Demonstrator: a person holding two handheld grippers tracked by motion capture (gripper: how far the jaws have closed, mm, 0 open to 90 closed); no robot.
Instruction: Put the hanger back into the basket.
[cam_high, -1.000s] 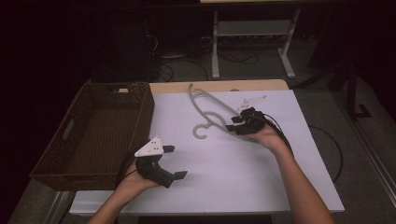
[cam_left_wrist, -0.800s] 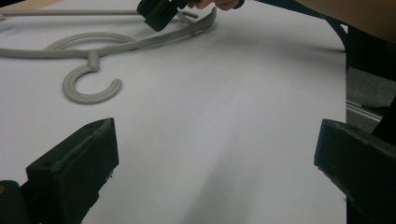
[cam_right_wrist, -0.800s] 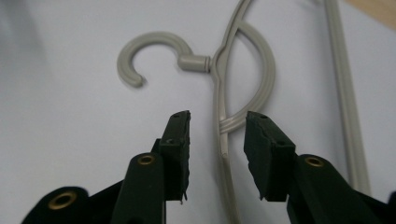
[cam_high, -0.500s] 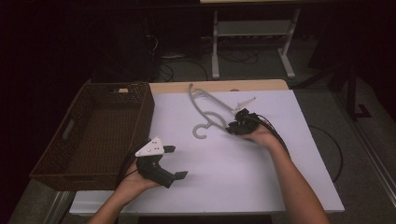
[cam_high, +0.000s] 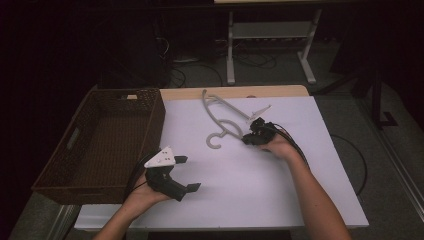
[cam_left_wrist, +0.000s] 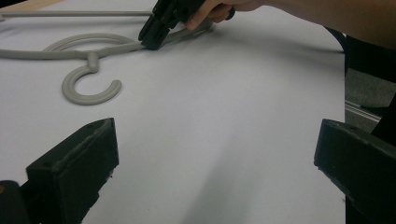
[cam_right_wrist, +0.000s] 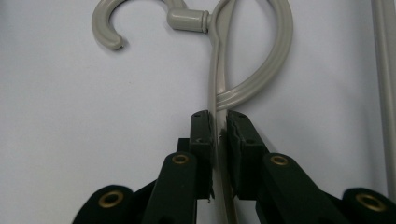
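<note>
A grey plastic clothes hanger (cam_high: 226, 118) lay flat on the white-covered desk (cam_high: 280, 190), right of a dark woven wicker basket (cam_high: 102, 145). The right claw (cam_right_wrist: 220, 122) pinched the hanger's arm near its hook. The left claw (cam_high: 184, 174), spread wide, hovered well apart near the basket.

The room is dark. A white table (cam_high: 280, 190) has a wooden edge at the back. Behind it, a grey floor (cam_high: 270, 70) has black cables (cam_high: 250, 59) and a white metal stand (cam_high: 270, 45).
</note>
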